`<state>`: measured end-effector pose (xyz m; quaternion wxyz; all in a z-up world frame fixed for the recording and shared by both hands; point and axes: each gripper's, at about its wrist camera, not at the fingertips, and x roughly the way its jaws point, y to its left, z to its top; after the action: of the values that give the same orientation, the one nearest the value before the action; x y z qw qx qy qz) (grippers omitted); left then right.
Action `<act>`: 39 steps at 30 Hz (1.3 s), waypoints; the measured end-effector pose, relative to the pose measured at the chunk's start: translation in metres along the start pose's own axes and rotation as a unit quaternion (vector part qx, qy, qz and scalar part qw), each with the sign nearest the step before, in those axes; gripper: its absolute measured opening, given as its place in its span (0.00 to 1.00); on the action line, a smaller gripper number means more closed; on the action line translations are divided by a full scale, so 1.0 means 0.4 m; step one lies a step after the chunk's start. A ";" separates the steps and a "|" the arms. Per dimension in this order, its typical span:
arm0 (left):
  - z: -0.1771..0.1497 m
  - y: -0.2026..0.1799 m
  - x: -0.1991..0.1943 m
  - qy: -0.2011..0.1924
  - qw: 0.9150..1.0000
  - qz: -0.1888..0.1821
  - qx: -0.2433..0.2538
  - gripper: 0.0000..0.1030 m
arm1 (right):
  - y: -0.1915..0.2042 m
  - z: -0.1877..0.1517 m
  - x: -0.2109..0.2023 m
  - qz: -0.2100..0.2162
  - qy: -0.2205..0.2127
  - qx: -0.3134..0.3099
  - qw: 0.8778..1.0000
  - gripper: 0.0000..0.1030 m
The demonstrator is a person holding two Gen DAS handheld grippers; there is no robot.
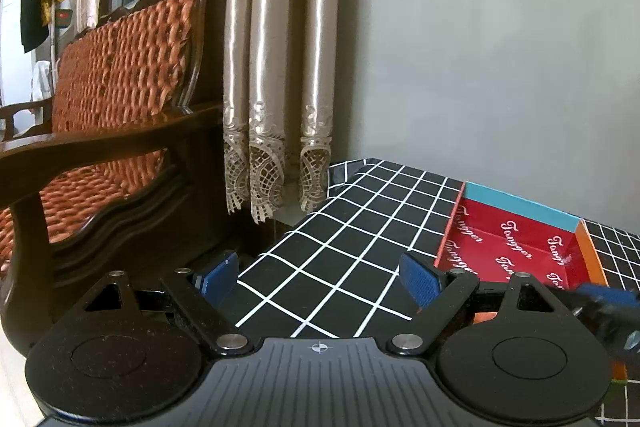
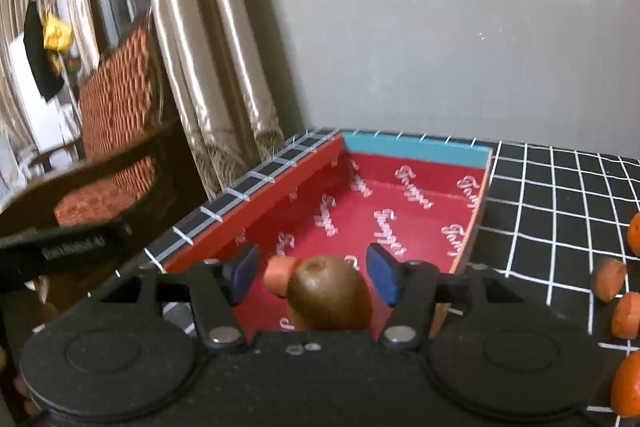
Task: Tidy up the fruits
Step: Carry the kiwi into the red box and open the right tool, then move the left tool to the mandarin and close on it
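L wrist cam sits low behind its own fingers, facing across the checked tablecloth (image 1: 340, 247) toward curtain (image 1: 276, 67) & wall; red box (image 1: 516, 251) at its right edge. R wrist cam looks down into the same box (image 2: 400, 203), close up. Both share box, cloth, curtain, wooden sofa (image 1: 120, 87).

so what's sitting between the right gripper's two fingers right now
In the right wrist view, a brown round fruit sits between the right gripper's fingers over the red box, gaps showing on both sides; an orange piece lies beside it.
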<state>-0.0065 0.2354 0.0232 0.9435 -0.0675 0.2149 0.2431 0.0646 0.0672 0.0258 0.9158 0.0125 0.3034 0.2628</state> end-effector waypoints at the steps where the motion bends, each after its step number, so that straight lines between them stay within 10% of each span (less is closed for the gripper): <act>1: 0.000 -0.005 -0.001 0.000 1.000 -0.001 0.002 0.84 | -0.009 0.004 -0.013 0.006 -0.008 0.010 1.000 0.61; 19: -0.016 -0.160 -0.053 -0.021 0.998 -0.040 0.051 0.84 | -0.197 -0.038 -0.234 -0.070 -0.066 0.072 0.993 0.99; 39: -0.079 -0.562 -0.158 -0.033 0.968 -0.187 0.166 0.84 | -0.487 -0.155 -0.503 -0.168 -0.152 0.206 0.952 1.00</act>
<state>0.0415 0.0050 0.0277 0.9767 0.0591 0.2047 0.0252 -0.0145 -0.2074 0.0502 0.9596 0.1893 0.2059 0.0316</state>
